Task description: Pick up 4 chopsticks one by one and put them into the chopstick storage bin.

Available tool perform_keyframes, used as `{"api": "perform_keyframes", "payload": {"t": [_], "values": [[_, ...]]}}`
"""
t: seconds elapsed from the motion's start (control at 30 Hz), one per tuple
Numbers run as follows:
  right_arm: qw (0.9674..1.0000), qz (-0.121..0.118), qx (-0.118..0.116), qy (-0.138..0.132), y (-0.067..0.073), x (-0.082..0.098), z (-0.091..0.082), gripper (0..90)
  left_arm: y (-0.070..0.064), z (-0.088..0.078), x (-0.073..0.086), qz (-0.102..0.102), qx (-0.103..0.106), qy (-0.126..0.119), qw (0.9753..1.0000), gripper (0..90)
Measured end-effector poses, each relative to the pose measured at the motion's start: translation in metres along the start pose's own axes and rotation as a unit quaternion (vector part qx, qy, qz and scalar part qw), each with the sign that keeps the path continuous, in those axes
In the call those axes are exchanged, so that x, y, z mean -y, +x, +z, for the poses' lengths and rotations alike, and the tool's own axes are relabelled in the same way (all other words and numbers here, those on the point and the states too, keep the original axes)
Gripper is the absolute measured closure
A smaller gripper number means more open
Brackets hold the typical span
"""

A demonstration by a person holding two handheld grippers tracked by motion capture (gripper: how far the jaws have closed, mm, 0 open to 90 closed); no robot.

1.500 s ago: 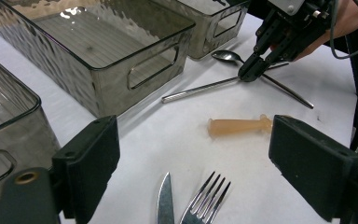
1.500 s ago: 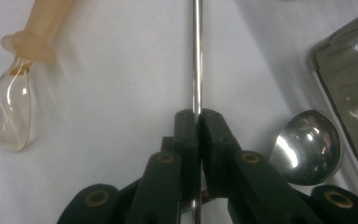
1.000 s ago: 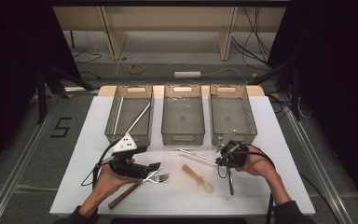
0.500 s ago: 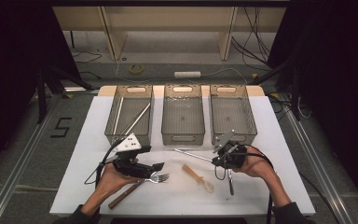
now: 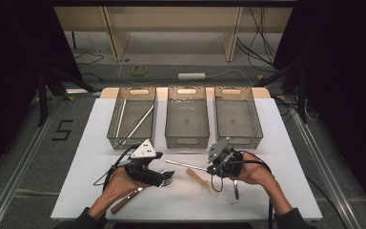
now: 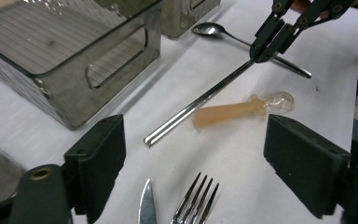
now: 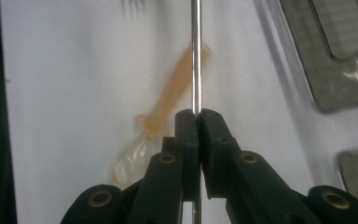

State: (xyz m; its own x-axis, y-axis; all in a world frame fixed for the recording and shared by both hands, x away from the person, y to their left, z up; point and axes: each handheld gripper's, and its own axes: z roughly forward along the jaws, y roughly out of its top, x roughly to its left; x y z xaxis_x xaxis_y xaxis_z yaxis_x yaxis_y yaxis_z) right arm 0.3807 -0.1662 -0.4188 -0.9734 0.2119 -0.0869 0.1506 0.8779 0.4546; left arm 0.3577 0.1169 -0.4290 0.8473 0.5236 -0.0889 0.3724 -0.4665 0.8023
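Observation:
My right gripper (image 5: 213,168) (image 7: 198,116) is shut on one end of a thin metal rod (image 5: 186,165) (image 7: 196,56), held slanting just above the table; the left gripper view shows that grip (image 6: 263,52) and the rod (image 6: 200,100) too. An amber plastic spoon (image 5: 202,180) (image 6: 237,111) (image 7: 168,107) lies under the rod. My left gripper (image 5: 164,179) (image 6: 200,158) is open, its jaws having just closed a little. The fork's tines (image 6: 196,200) and a knife tip (image 6: 147,205) lie between them, untouched.
Three grey bins stand in a row at the back: left (image 5: 116,138) holding metal rods, middle (image 5: 187,140) and right (image 5: 240,139). A metal spoon (image 5: 236,188) (image 6: 242,39) lies under my right hand. The knife's wooden handle (image 5: 126,200) points toward the front edge.
My right gripper has moved left and slightly up with the rod in it. My left gripper has shifted a little to the right over the fork.

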Motion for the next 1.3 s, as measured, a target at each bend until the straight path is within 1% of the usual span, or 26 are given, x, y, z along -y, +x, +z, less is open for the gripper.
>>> {"api": "perform_keyframes", "payload": {"t": [0.13,0.27,0.43,0.53,0.63,0.7,0.83,0.9,1.0,1.1,1.17,1.2,1.3], "values": [[0.9999,-0.011,-0.007,-0.005,0.004,-0.005,0.002,86.5,-0.003,0.003,-0.001,0.01,0.004,0.01,0.9999,22.7],[0.9997,-0.021,-0.015,-0.006,0.009,-0.01,0.003,86.5,-0.006,0.006,-0.001,0.029,0.005,0.025,0.9992,26.4],[0.9991,-0.032,-0.023,-0.012,0.014,-0.015,0.003,86.5,-0.01,0.01,0.0,0.055,0.01,0.041,0.9976,30.6],[0.999,-0.034,-0.024,-0.013,0.016,-0.017,0.002,86.5,-0.012,0.011,0.0,0.067,0.011,0.049,0.9965,34.4],[0.9989,-0.037,-0.026,-0.016,0.018,-0.018,0.001,86.5,-0.013,0.011,0.0,0.073,0.014,0.053,0.9958,39.4],[0.9987,-0.039,-0.027,-0.018,0.018,-0.019,0.0,86.5,-0.013,0.011,-0.001,0.073,0.018,0.058,0.9955,44.9],[0.9983,-0.045,-0.031,-0.019,0.02,-0.019,0.0,86.5,-0.012,0.011,0.0,0.075,0.028,0.069,0.9944,52.6],[0.9982,-0.047,-0.031,-0.019,0.02,-0.02,0.0,86.5,-0.013,0.011,0.0,0.076,0.032,0.07,0.9941,55.3],[0.9981,-0.048,-0.034,-0.018,0.021,-0.02,0.0,86.5,-0.013,0.012,0.0,0.084,0.038,0.078,0.9927,58.7],[0.9976,-0.054,-0.038,-0.018,0.022,-0.021,0.0,86.5,-0.014,0.013,0.0,0.091,0.046,0.083,0.9914,62.9],[0.9973,-0.059,-0.041,-0.018,0.023,-0.021,0.0,86.5,-0.015,0.013,0.0,0.097,0.045,0.085,0.9906,64.9],[0.9972,-0.059,-0.042,-0.018,0.023,-0.021,0.0,86.5,-0.015,0.014,0.0,0.099,0.049,0.089,0.9899,66.3],[0.9968,-0.063,-0.045,-0.017,0.023,-0.02,0.0,86.5,-0.015,0.015,0.001,0.102,0.052,0.094,0.9889,68.7]]}}
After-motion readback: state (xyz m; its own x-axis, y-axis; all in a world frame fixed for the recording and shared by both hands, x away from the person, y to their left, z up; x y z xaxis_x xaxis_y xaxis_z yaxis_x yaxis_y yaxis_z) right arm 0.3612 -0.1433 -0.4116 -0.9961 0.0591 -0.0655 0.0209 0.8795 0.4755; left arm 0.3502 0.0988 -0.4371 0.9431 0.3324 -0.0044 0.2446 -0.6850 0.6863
